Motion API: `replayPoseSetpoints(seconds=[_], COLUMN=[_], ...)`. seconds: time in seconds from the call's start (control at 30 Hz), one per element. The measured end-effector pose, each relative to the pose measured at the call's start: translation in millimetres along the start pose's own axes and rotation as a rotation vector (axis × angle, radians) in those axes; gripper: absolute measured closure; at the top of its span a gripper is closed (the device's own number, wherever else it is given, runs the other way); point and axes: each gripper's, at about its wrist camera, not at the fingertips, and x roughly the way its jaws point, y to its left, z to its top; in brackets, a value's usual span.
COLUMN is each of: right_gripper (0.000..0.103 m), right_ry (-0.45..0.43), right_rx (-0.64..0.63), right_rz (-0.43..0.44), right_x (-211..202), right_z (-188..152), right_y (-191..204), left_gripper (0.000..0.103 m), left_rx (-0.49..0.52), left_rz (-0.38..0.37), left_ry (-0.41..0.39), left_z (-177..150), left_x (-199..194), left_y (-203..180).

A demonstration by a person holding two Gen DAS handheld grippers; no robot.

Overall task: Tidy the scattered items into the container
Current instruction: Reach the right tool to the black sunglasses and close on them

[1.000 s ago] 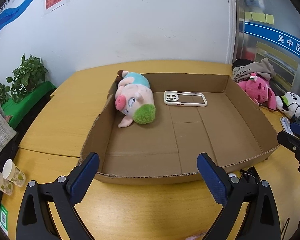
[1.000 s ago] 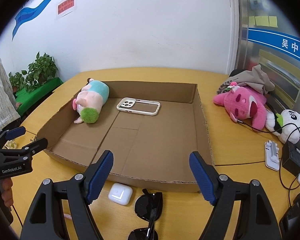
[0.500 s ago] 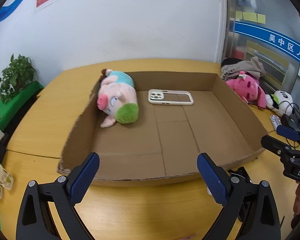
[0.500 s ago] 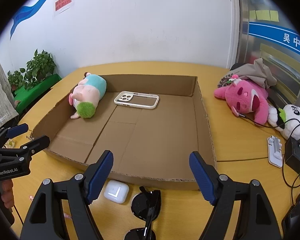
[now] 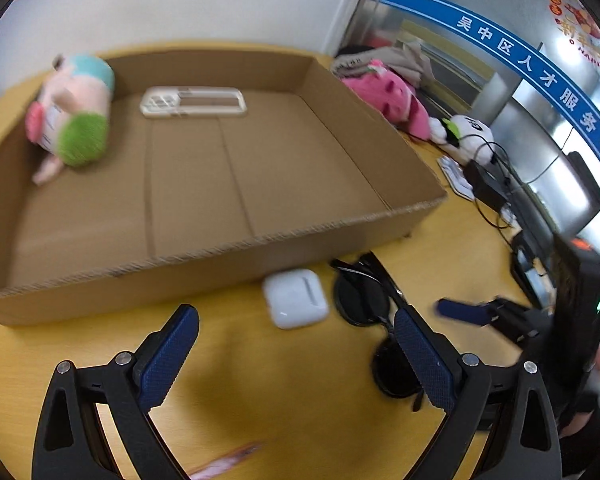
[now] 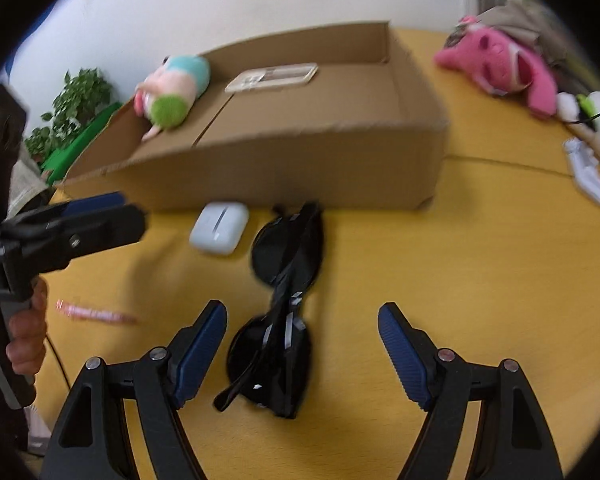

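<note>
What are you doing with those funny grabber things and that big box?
A person is tidying things into the cardboard box, holding a grabber in each hand. A piggy plush toy and a phone case lie inside it. The folded sunglasses and a white earbud case sit on the table in front of the box. The right gripper is open around the sunglasses, not touching. The left gripper is open, holding nothing.

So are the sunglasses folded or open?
Folded. The sunglasses lie flat on the table, their arms tucked across the lenses, outside the box.
</note>
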Motion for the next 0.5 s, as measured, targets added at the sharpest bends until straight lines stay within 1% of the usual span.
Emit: replayPoseSetpoints(seconds=[0.07, 0.1, 0.13, 0.17, 0.3, 0.43, 0.5], right_gripper=[0.040, 0.055, 0.067, 0.070, 0.072, 0.074, 0.075], right_ry=[0.018, 0.032, 0.044, 0.039, 0.043, 0.031, 0.025], right_rx=[-0.011, -0.014, -0.021, -0.034, -0.039, -0.030, -0.029], right_rz=[0.006, 0.013, 0.016, 0.014, 0.045, 0.082, 0.094], right_x=[6, 9, 13, 13, 13, 11, 10], right_z=[-1, -2, -2, -2, -3, -7, -9], right_y=[4, 5, 6, 7, 10, 9, 10], left_gripper=[0.003, 0.004, 0.005, 0.007, 0.013, 0.016, 0.017], left_rx=[-0.025, -0.044, -0.067, -0.091, -0.150, -0.143, -0.130], left_rz=[-0.046, -0.063, -0.080, -0.100, -0.182, -0.238, -0.253], left_ry=[0.033, 0.048, 0.064, 0.080, 0.130, 0.146, 0.156], left_z=[-2, -3, -4, -5, -7, -9, -10], left_x=[10, 15, 21, 26, 43, 49, 51], left_y=[1, 2, 4, 6, 7, -1, -6])
